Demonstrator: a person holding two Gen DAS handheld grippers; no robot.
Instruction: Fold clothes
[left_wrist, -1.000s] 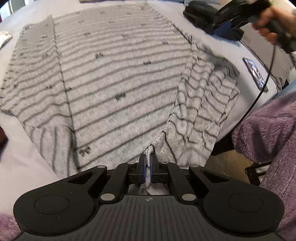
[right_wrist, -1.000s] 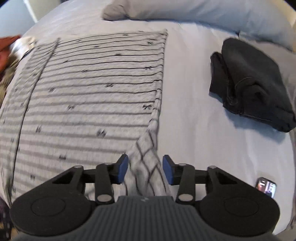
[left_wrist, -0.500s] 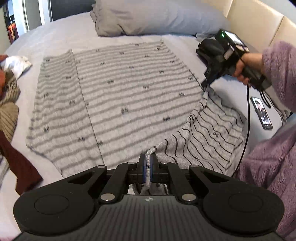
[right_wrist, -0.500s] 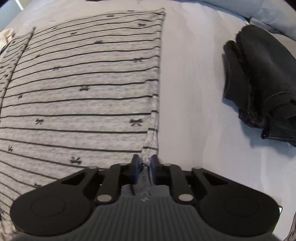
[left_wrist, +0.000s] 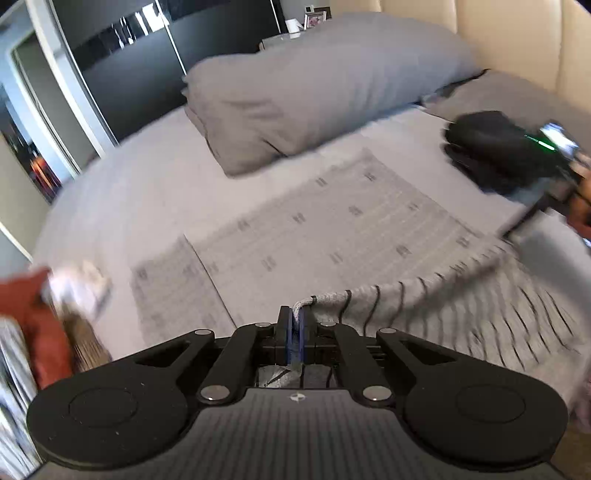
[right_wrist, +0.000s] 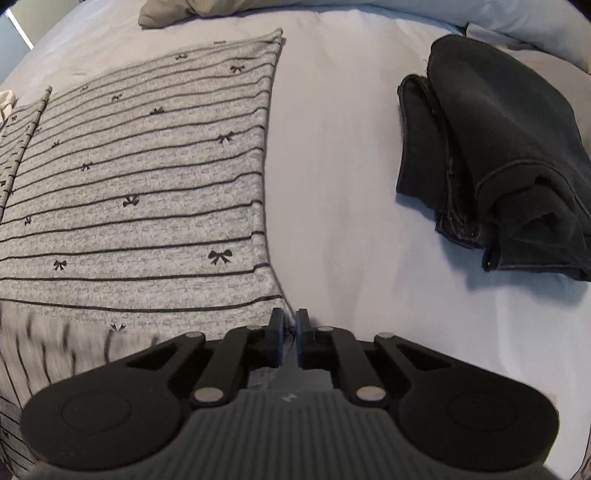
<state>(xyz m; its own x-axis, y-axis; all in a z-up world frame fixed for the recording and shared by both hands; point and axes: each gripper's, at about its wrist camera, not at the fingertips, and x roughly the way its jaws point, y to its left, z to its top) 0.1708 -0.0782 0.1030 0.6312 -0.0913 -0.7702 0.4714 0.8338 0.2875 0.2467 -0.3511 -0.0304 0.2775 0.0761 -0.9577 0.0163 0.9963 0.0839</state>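
A grey striped garment with small black bows (right_wrist: 140, 206) lies spread on the bed; it also shows in the left wrist view (left_wrist: 332, 236). My left gripper (left_wrist: 295, 325) is shut on a cuff-like edge of the garment and holds it lifted, so a sleeve part (left_wrist: 461, 306) hangs stretched toward the right. My right gripper (right_wrist: 290, 328) is shut on the garment's right edge, low near the sheet. The right gripper also shows blurred in the left wrist view (left_wrist: 517, 155).
A folded black garment (right_wrist: 498, 155) lies on the sheet right of the striped one. Grey pillows (left_wrist: 314, 92) lie at the head of the bed. A pile of red and white clothes (left_wrist: 48, 310) sits at the left. A beige headboard (left_wrist: 517, 37) stands behind.
My left gripper has risen and tilted up with the garment edge, lifting the sleeve side. My right gripper has closed on the garment's right edge and moved with it.
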